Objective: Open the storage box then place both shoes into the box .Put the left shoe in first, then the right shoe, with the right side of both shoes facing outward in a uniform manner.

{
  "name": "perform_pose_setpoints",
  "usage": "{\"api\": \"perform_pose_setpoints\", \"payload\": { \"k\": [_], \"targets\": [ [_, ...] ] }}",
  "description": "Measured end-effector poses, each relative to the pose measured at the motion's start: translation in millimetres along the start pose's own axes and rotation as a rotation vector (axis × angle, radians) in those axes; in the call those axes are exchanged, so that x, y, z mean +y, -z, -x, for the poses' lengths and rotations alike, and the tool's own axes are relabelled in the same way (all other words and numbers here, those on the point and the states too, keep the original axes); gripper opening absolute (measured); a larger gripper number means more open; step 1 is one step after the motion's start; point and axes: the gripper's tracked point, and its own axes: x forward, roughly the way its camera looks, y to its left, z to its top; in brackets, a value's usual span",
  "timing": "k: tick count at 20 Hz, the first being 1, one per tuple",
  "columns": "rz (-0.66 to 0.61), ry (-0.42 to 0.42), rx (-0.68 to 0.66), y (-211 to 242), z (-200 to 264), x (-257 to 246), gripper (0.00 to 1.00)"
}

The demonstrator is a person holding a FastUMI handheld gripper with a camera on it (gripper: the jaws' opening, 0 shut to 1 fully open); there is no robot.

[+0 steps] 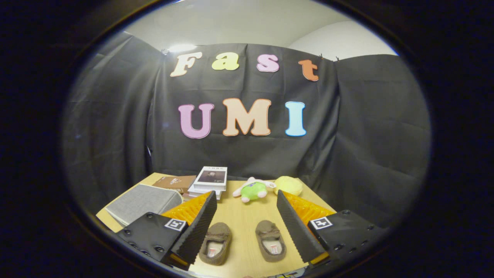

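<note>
Gripper spread wide, holding nothing. Storage box beyond my left finger — lid down. Left shoe, right shoe between fingers — soft, light; I'd pinch heel collar.

Gripper held above the near edge of the desk, pointing forward toward the far edge, well clear of the surface. Fingers spread wide apart, nothing between them pressed or touched. Left finger slanting in from the near left corner, right finger from the near right corner, ribbed inner faces turned toward each other. Both at about the same height, level, tips apart. Square marker tags on the two finger mounts.
</note>
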Motion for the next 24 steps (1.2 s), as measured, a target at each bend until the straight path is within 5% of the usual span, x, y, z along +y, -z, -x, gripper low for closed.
{"api": "perform_pose_setpoints", "payload": {
  "k": [10, 17, 24],
  "targets": [
    [-0.204, -0.143, 0.152, 25.9, -19.5, 41.0, 1.00],
    [-0.645, -0.316, 0.413, 72.5, -37.8, 108.7, 1.00],
    [-0.925, -0.377, 0.671, 132.2, -33.0, 151.3, 1.00]
  ]
}}
